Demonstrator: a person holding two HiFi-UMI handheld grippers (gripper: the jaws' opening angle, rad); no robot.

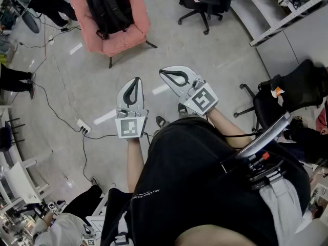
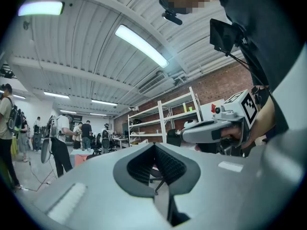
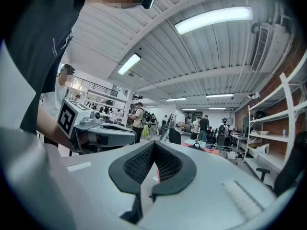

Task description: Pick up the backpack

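The black backpack [image 1: 107, 6] lies on a pink chair [image 1: 119, 42] at the far left of the floor in the head view. My left gripper [image 1: 137, 79] and right gripper [image 1: 162, 72] are held level side by side, well short of the chair, pointing toward it. Both are shut with nothing between their jaws. In the right gripper view, the right gripper [image 3: 154, 143] points across the room at the small, distant backpack [image 3: 196, 146], and the left gripper [image 3: 103, 134] shows beside it. In the left gripper view, the left gripper [image 2: 154, 145] is shut and the right gripper [image 2: 213, 131] shows.
A power strip [image 1: 82, 127] with trailing cables lies on the floor left of my grippers. Black office chairs [image 1: 205, 4] [image 1: 289, 94] stand far right and right. White shelving [image 1: 279, 14] runs along the top right. People stand at the left edge [image 1: 51, 4].
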